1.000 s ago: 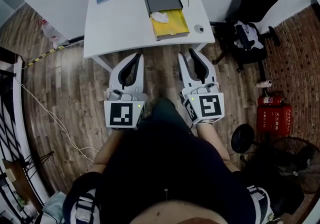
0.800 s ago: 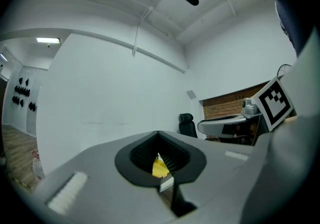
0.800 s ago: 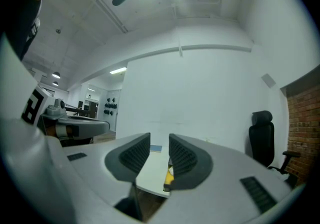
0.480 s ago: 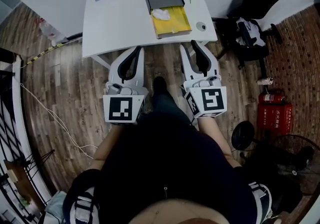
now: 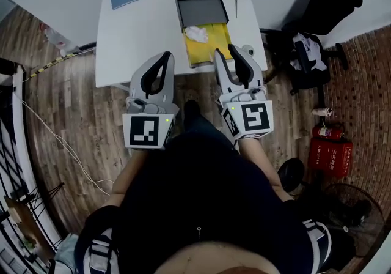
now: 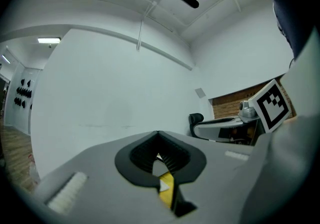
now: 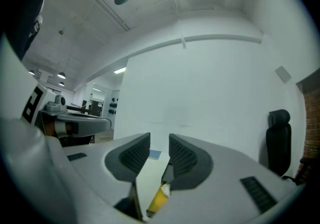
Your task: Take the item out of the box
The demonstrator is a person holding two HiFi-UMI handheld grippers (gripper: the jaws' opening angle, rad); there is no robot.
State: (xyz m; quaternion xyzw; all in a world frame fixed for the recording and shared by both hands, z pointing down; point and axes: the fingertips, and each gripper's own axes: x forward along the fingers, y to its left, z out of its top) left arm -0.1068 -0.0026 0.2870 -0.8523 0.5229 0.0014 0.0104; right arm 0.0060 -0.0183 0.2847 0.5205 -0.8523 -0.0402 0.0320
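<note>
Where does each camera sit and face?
Head view: on the person's head, looking down at the white table and yellow box; torso, forearms, left gripper and right gripper show.
Left gripper view: rides the left gripper, level along its closed jaws toward a wall; right gripper at right.
Right gripper view: rides the right gripper, level along its parted jaws over the table; left gripper at left.
Shared: both gripper views glimpse the yellow box.

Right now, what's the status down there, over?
Left gripper shut, empty; right gripper open, empty. White item lying in the open yellow box, untouched. Nothing in the way.
</note>
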